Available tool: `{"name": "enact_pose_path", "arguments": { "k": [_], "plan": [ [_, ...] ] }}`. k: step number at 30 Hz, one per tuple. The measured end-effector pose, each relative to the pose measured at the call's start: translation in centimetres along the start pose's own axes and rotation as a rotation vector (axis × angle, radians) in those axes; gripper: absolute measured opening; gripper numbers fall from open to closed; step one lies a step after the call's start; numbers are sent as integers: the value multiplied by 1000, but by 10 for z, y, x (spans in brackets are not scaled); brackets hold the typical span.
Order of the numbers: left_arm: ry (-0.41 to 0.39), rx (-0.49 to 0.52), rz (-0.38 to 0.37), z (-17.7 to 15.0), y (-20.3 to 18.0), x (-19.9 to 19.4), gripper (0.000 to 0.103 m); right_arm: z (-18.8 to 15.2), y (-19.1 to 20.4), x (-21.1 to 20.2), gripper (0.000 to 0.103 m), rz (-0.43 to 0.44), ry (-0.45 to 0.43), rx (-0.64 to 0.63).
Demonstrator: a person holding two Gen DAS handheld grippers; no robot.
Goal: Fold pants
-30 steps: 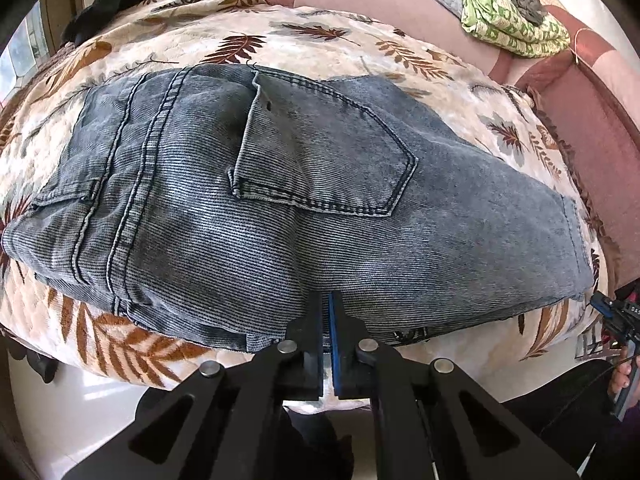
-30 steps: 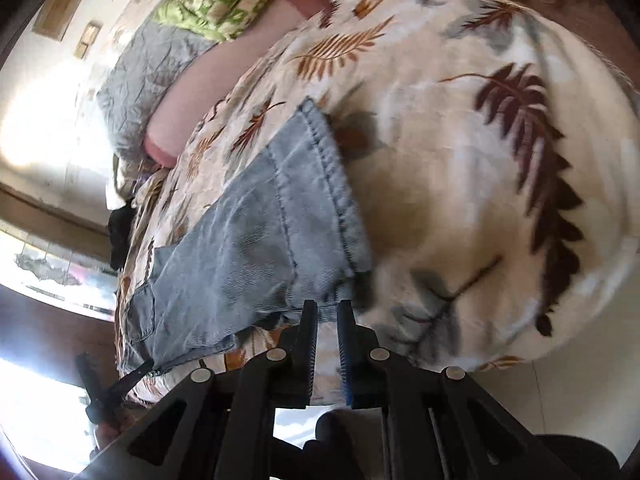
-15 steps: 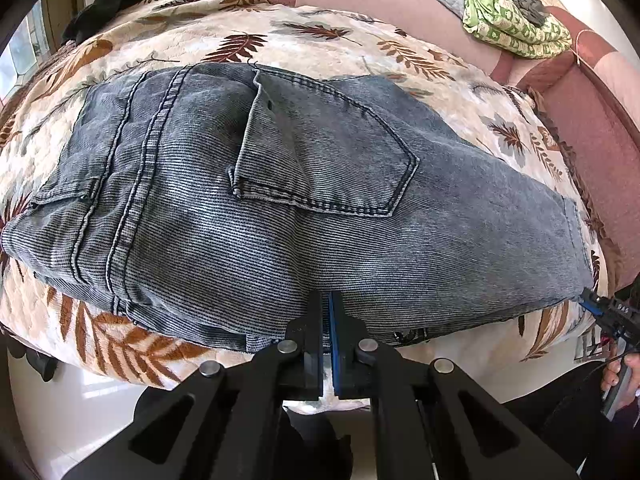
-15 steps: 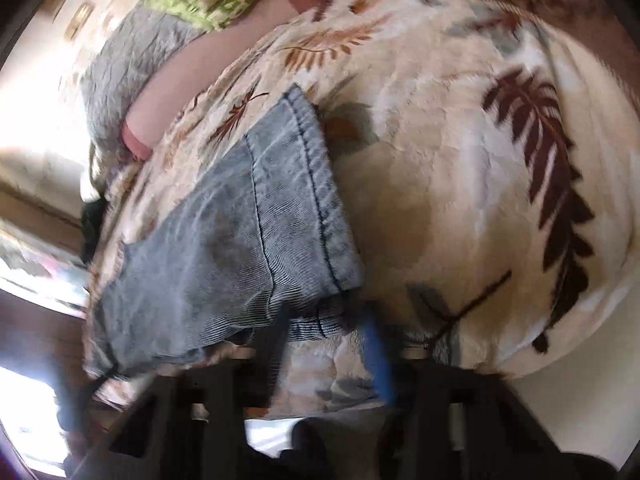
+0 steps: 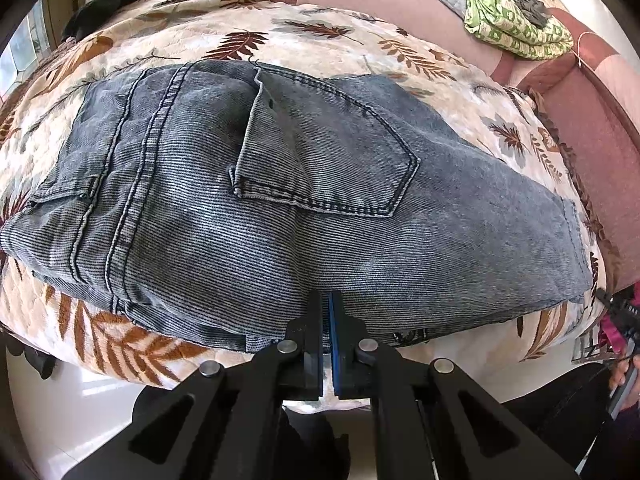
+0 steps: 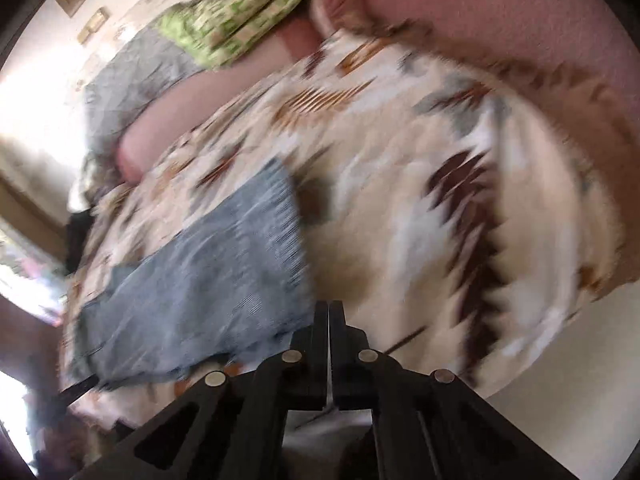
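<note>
On the leaf-print quilt point(image 5: 320, 36) lie the folded grey-blue jeans point(image 5: 280, 208); green patterned cloth point(image 5: 516, 28) well behind them; left gripper point(image 5: 329, 300) pinched closed at the jeans' near edge, grasp unclear; right gripper point(image 6: 329, 308) closed beside the jeans' hem corner point(image 6: 296, 312), view blurred.

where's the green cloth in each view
Left wrist: green cloth at the top right, on the pink sofa back.
Right wrist: green cloth at the top, left of centre, blurred.
Shared landmark: the jeans on the leaf-print cover.
</note>
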State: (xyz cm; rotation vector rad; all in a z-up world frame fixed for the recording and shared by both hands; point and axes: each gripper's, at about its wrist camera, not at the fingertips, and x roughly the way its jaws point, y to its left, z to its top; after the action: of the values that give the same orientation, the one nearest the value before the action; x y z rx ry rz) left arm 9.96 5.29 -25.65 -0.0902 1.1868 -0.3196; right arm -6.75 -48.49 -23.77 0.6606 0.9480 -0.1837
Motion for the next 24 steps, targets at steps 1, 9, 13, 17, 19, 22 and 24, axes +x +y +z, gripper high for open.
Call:
{"name": "enact_pose_path", "arguments": {
  "k": [1, 9, 13, 17, 19, 22, 24],
  "plan": [
    [0, -2, -2, 0, 0, 0, 5, -4, 4, 6, 2, 32, 45, 10],
    [-7, 0, -4, -3, 3, -3, 5, -13, 16, 32, 5, 36, 99, -2],
    [-13, 5, 9, -4, -1, -2, 5, -15, 17, 33, 18, 60, 105, 5],
    [-14, 12, 24, -3, -4, -1, 5, -13, 26, 43, 26, 45, 94, -24],
    [-12, 10, 28, -2, -5, -1, 5, -15, 41, 45, 25, -11, 74, -126],
    [-6, 5, 26, -1, -5, -1, 5, -22, 61, 50, 0, -83, 69, -248],
    [2, 2, 24, 1, -5, 0, 5, -29, 71, 49, 0, -134, 61, -319]
  ]
}}
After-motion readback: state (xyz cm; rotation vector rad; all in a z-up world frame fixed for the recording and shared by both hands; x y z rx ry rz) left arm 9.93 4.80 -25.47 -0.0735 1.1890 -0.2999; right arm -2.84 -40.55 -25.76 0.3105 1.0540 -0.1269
